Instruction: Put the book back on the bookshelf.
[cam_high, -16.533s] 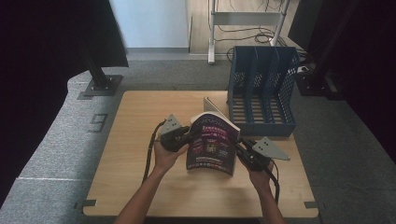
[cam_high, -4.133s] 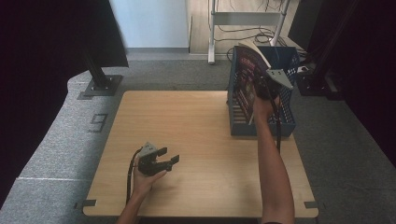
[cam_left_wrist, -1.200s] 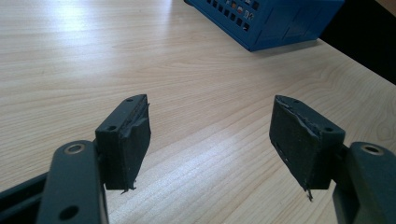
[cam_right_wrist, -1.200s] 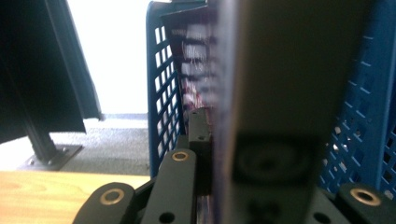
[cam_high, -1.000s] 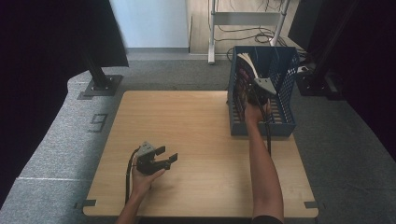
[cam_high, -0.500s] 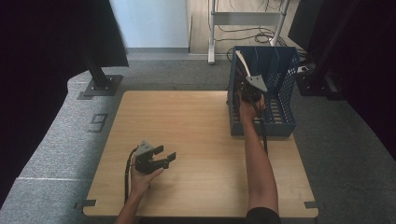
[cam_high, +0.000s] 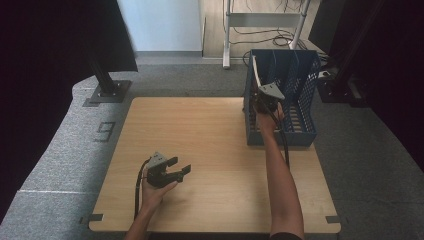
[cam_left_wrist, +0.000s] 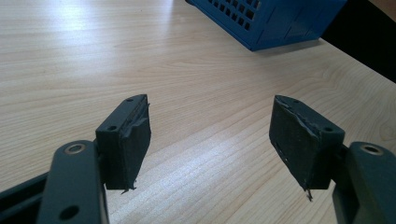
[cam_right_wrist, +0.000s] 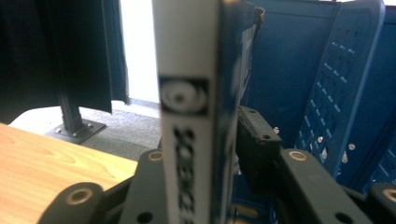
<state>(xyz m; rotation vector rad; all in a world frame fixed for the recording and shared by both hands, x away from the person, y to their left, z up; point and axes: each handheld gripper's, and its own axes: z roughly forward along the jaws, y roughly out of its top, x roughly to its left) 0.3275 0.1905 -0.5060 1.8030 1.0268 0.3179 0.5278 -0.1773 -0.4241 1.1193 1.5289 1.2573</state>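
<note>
The right gripper view is taken up by the white spine of a book, which stands upright between the two black jaws of the right gripper, its long axis running straight up the picture. The far jaw is seen to stand a little off the cover on the blue side, so the jaws have just been opening with the book still between them; the grip is judged to be released or very nearly so, though contact on the near side cannot be told. In the high view the right gripper is held at the left end of the blue file rack, and the book is seen standing on edge in the rack's leftmost compartment, against the outer wall. The coming move is judged to depend on this: the book lies directly ahead of and between the jaws, so a straight withdrawal toward the person, along the jaws' own line, would be needed to leave it standing. The left gripper rests well apart on the wooden table, its jaws spread wide with nothing between them, its pads clear above the bare wood.
</note>
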